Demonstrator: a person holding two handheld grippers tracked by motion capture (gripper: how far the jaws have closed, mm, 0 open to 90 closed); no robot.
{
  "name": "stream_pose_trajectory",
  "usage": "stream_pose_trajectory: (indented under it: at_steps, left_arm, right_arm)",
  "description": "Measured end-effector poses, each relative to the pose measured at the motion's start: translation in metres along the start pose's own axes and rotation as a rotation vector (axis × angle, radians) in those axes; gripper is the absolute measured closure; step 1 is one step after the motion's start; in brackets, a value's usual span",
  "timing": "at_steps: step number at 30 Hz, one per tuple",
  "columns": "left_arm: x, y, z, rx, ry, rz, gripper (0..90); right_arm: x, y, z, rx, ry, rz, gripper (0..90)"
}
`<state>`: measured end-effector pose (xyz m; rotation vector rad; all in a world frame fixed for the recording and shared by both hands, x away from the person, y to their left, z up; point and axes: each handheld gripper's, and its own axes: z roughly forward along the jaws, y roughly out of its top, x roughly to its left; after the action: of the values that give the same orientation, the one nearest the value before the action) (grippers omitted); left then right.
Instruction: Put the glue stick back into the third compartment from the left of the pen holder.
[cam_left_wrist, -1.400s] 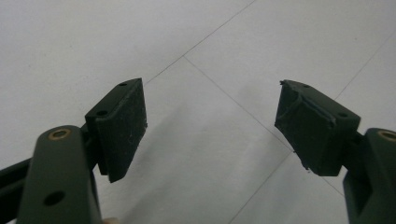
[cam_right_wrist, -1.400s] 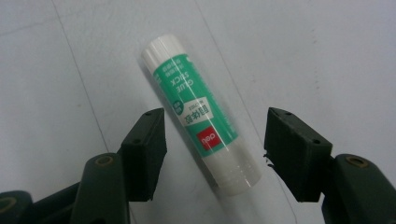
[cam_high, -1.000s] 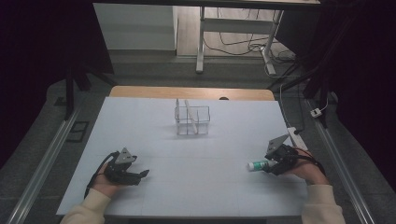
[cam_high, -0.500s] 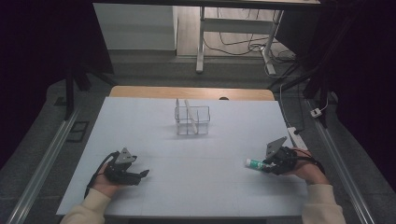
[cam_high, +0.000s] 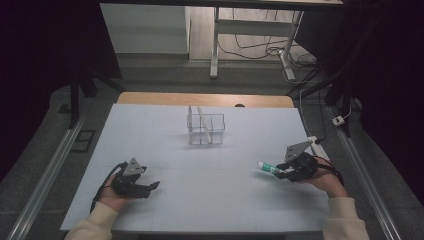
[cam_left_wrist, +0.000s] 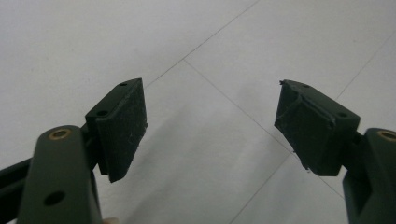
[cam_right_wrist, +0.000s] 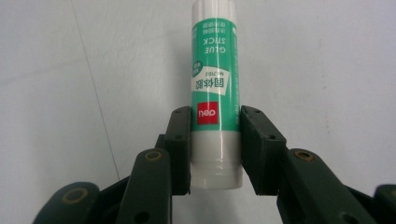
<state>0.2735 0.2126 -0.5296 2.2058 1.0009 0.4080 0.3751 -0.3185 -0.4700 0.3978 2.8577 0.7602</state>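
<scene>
glue stick (cam_right_wrist: 215, 93) tip cut off, small print unreadable

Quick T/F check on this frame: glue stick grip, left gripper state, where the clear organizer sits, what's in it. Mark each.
1. The right gripper is closed on the glue stick. True: both pads press its sides in the right gripper view.
2. The left gripper holds a pen. False: its jaws stand wide apart with nothing between them, over the bare white table.
3. The clear organizer stands near the far middle of the table. True.
4. The glue stick is already in the organizer. False: it is in the right gripper near the table's right edge, well apart from the organizer.
5. The glue stick's label is blue. False: it is green and white with a red logo patch.
</scene>
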Motion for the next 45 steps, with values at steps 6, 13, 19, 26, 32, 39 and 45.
stream_pose_trajectory:
  at_steps: [6,13,19,26,32,39,45]
  left_arm:
    - [-0.001,0.001,-0.001,-0.010,0.006,0.006,25.1]
    - [-0.001,0.002,-0.002,-0.019,0.008,0.008,25.2]
    - [-0.002,0.003,-0.002,-0.026,0.008,0.010,25.5]
    - [-0.003,0.006,-0.004,-0.037,0.010,0.007,25.9]
    - [-0.004,0.008,-0.004,-0.037,0.008,0.018,25.9]
    - [-0.005,0.012,-0.004,-0.045,0.008,0.023,26.0]
    - [-0.007,0.015,-0.004,-0.046,0.010,0.032,26.1]
  right_arm:
    - [0.000,0.009,0.005,-0.055,0.018,0.055,64.5]
    - [0.003,0.022,0.010,-0.094,0.033,0.130,64.5]
    - [0.004,0.029,0.014,-0.114,0.011,0.179,64.5]
    - [0.008,0.041,0.019,-0.128,-0.006,0.219,64.5]
    - [0.015,0.053,0.021,-0.154,-0.027,0.232,64.6]
    - [0.022,0.063,0.026,-0.192,-0.043,0.236,64.6]
    - [0.027,0.070,0.029,-0.214,-0.040,0.241,64.6]
